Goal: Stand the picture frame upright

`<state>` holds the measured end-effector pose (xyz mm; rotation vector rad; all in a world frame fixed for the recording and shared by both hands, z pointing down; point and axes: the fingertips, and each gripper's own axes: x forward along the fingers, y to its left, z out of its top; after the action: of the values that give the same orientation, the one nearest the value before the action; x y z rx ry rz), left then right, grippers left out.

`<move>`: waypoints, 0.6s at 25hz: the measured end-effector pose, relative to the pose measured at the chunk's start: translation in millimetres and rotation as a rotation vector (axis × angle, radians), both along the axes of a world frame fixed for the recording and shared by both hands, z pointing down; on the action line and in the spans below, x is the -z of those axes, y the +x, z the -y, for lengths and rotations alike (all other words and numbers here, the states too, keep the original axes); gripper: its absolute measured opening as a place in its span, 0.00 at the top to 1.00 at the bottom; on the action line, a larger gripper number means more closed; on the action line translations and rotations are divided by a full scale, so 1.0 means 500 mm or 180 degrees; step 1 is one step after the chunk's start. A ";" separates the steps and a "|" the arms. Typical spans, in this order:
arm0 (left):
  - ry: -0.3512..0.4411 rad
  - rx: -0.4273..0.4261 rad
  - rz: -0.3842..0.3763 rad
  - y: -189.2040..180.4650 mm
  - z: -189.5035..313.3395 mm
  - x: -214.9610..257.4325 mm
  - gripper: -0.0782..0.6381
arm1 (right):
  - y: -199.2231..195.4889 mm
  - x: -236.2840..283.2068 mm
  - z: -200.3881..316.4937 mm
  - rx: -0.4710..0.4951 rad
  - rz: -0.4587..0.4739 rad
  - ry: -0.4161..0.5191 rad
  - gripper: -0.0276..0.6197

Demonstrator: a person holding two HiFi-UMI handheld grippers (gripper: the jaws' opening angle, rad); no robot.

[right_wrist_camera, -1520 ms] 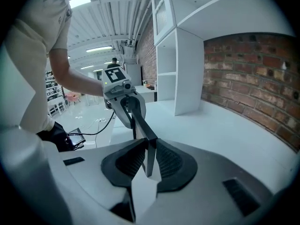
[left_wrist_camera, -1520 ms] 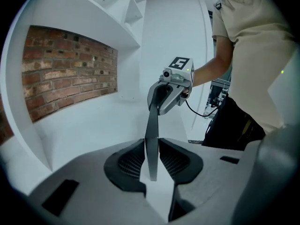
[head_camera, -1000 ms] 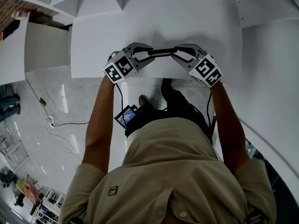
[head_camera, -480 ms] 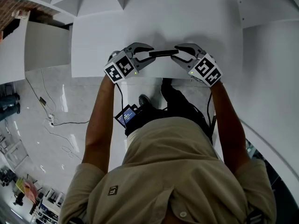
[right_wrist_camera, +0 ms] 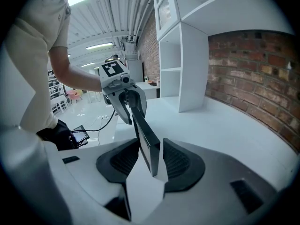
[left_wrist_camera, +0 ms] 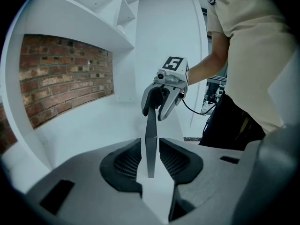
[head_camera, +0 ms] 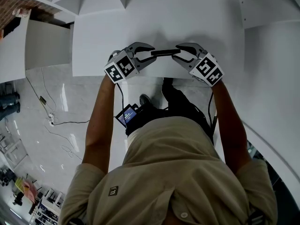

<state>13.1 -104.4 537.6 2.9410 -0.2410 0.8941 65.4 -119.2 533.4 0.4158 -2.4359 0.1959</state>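
**Spotter:** Where are we with the picture frame [head_camera: 164, 52]?

**Me:** Nearly done, I reckon. It's up on edge on the white surface [head_camera: 197, 22], near the front, spanning my 2 tools. The left tool [head_camera: 148, 54] is pinched on one end. The right tool [head_camera: 178, 53] has just been opening, and its pads are now clear with the other end between them.

**Spotter:** What's left?

**Me:** I free the left tool and see whether it stands alone.

**Spotter:** How does it look?

**Me:** Thin, dark, close to vertical. I can't see any back stand.
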 end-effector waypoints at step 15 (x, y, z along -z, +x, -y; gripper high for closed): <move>0.0104 0.0105 0.0023 -0.076 -0.031 0.036 0.75 | -0.029 0.033 -0.013 0.0025 -0.0057 0.0119 0.66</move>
<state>-24.8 -89.0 519.4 2.9547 -0.3065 0.9051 50.8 -112.6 516.7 0.4225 -2.4263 0.1429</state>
